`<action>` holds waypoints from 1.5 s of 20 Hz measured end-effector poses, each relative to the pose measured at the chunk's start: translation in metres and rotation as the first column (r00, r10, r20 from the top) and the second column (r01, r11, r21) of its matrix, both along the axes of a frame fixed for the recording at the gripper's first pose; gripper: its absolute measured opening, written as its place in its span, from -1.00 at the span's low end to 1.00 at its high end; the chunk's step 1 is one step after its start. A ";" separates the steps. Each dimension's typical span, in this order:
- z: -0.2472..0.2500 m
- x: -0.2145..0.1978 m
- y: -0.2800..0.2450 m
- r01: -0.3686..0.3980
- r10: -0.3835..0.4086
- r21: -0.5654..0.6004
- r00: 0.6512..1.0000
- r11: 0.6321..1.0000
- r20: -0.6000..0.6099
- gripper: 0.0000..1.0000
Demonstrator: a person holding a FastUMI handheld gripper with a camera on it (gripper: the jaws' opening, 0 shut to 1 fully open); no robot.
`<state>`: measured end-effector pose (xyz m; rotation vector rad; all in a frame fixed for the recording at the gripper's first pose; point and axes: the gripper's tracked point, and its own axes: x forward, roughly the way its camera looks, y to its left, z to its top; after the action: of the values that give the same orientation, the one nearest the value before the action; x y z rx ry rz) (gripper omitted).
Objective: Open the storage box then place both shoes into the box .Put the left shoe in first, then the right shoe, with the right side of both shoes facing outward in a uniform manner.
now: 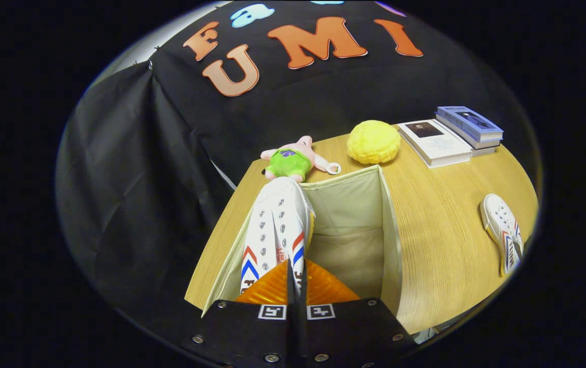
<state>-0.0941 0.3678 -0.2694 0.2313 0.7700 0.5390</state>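
The tongs sit closed to a thin slit on the heel end of a white shoe, their orange fingers pressed to either side of it, so the shoe hangs straight ahead of them with its long axis running away along the line of the fingers, toe farthest out. It is held over the open storage box, near the box's left wall, with the laces and eyelets turned up toward the camera and the red and blue chevrons showing on both flanks near the grip. The tongs appear to look down and forward into the box from above its near rim, which suggests the hand holding them is tipped downward. The box's beige interior opens to the right of the shoe and beneath it, and the floor there looks bare, so this is likely the first shoe going in. The deciding relation is the gap between the shoe and the left wall: lowering it along its own axis would probably lay it lengthwise beside that wall. The second shoe lies well apart on the counter, to the right of the box. Beyond the box rest a plush toy, a yellow ball and stacked books.
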 end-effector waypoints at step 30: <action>-0.006 0.104 -0.334 0.420 -0.402 -0.164 0.906 0.893 0.130 0.97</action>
<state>0.0094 0.0335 -0.2757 0.1850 0.6514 0.0708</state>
